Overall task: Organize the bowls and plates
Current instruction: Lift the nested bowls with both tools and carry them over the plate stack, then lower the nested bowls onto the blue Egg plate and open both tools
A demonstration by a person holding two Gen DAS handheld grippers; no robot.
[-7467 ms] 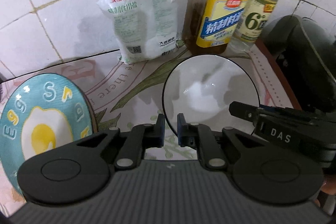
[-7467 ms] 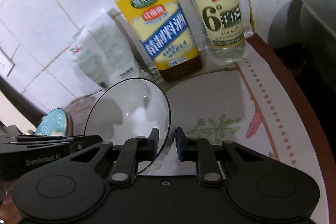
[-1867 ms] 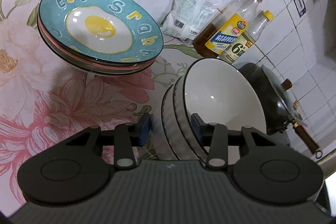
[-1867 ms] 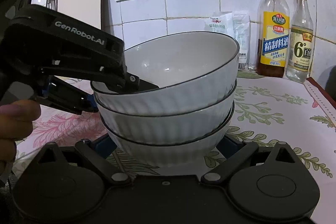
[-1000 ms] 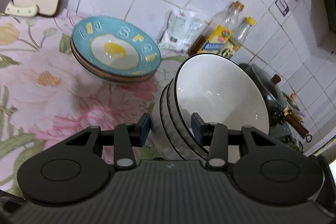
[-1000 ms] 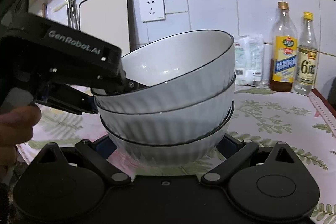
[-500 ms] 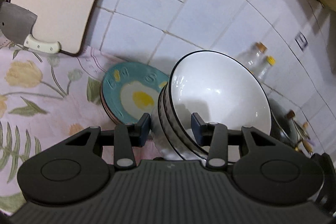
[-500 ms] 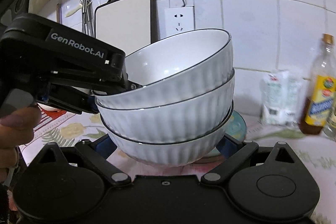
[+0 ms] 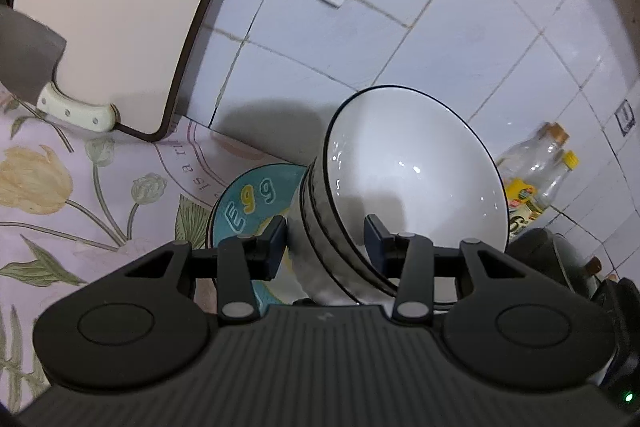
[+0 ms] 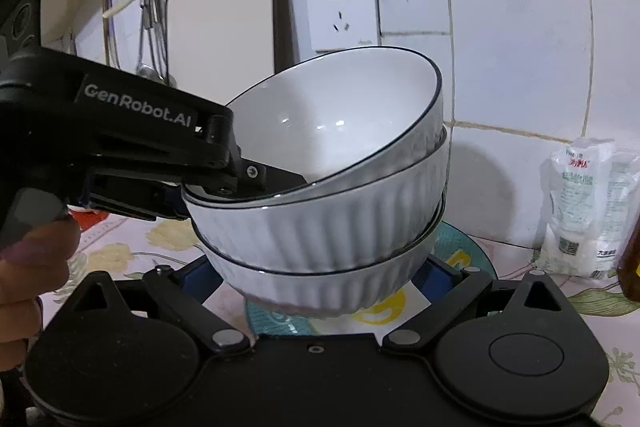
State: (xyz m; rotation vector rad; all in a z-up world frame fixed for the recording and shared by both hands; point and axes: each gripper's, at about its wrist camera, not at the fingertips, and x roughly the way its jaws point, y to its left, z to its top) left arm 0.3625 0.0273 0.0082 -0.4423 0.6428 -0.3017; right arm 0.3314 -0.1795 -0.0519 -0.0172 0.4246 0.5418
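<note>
A stack of three white ribbed bowls [image 10: 340,211] with dark rims is held in the air by both grippers. My left gripper [image 9: 326,241] is shut on the stack's rims, one finger inside the top bowl [image 9: 416,171]. It also shows in the right wrist view [image 10: 240,183]. My right gripper [image 10: 320,279] is shut on the bottom bowl, one finger on each side. Right below the stack lies the pile of teal egg plates [image 10: 460,267], also seen in the left wrist view [image 9: 244,207].
A cutting board [image 9: 108,11] and a cleaver [image 9: 28,63] lean on the tiled wall at the left. A wall socket [image 10: 342,11] is behind the bowls. A salt bag [image 10: 580,211] and bottles [image 9: 532,179] stand to the right. A dark wok [image 9: 556,259] is at far right.
Both grippers have carried the bowl stack left, from beside the bottles to over the egg plates. Both grips are unchanged.
</note>
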